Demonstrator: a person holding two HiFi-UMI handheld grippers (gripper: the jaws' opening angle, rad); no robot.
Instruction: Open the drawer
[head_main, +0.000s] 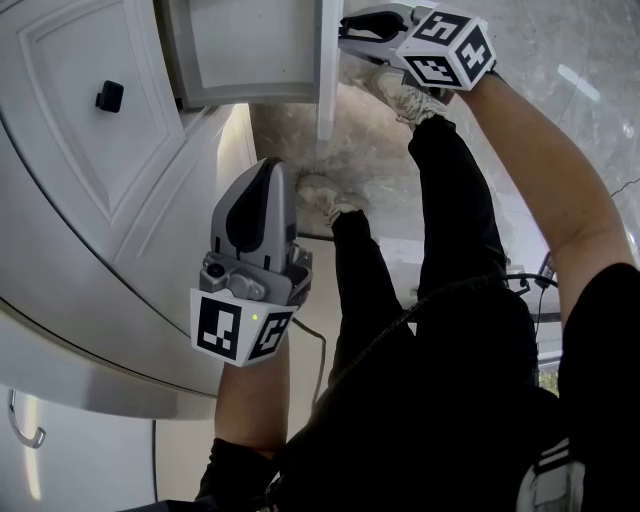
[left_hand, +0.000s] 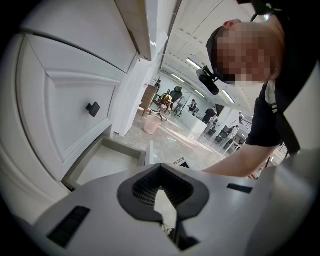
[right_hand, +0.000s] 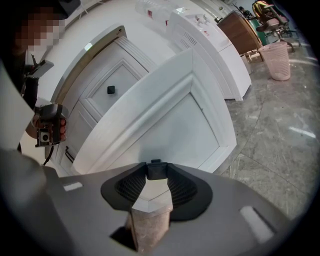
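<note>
- This looks like a large open hall, perhaps a showroom or an office, not a home.
- Long ceiling lights (left_hand: 194, 63) run above a wide polished stone floor (right_hand: 280, 130).
- Far back there are office chairs (left_hand: 176, 93) and people (left_hand: 209, 114).
- A pink bin (right_hand: 276, 60) stands near white panelled cabinets (right_hand: 210, 45).

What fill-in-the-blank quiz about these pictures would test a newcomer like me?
1. The right claw is closed on the drawer's small dark ____.
2. The drawer already stands ____, not shut.
3. The left claw hangs beside the cabinet and holds ____.
Missing words: knob; open; nothing.
</note>
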